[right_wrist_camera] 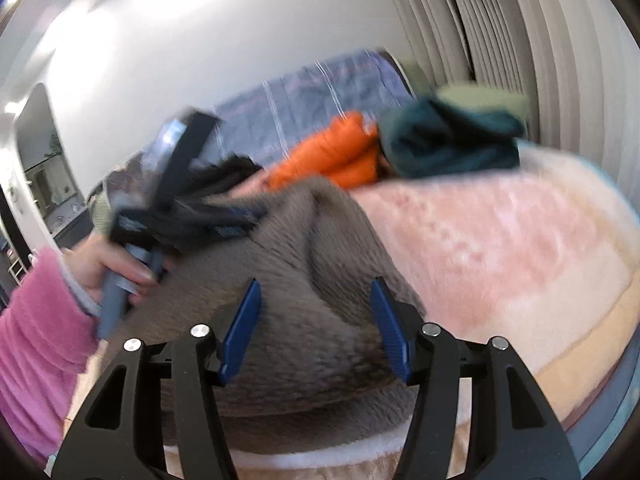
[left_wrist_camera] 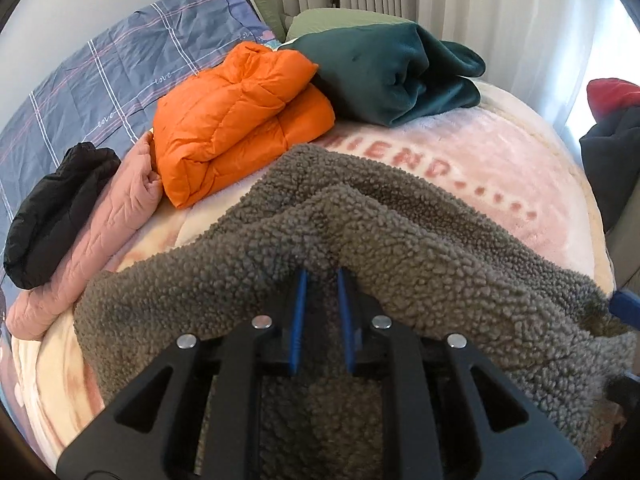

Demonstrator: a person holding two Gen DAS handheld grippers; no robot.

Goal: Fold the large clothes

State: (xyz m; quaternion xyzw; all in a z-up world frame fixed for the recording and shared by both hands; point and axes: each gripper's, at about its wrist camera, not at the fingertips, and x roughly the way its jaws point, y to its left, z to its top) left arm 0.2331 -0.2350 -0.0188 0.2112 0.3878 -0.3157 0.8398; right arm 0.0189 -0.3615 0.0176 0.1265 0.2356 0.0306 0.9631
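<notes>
From the left wrist, my left gripper (left_wrist_camera: 322, 276) is clamped on the fleece (left_wrist_camera: 360, 232) mid-bed (left_wrist_camera: 520, 184); four folded garments sit along the far edge. From the right wrist, blurred, my right gripper (right_wrist_camera: 316, 292) hangs apart over the fleece (right_wrist_camera: 304, 280), so I judge this fold unfinished.

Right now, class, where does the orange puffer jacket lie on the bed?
In the left wrist view the orange puffer jacket lies folded upper left of centre, between the pink quilted garment and the dark green fleece.

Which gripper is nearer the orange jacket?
Left. The left gripper grips the grey fleece just in front of the orange jacket; the right gripper hangs open farther back.
</notes>
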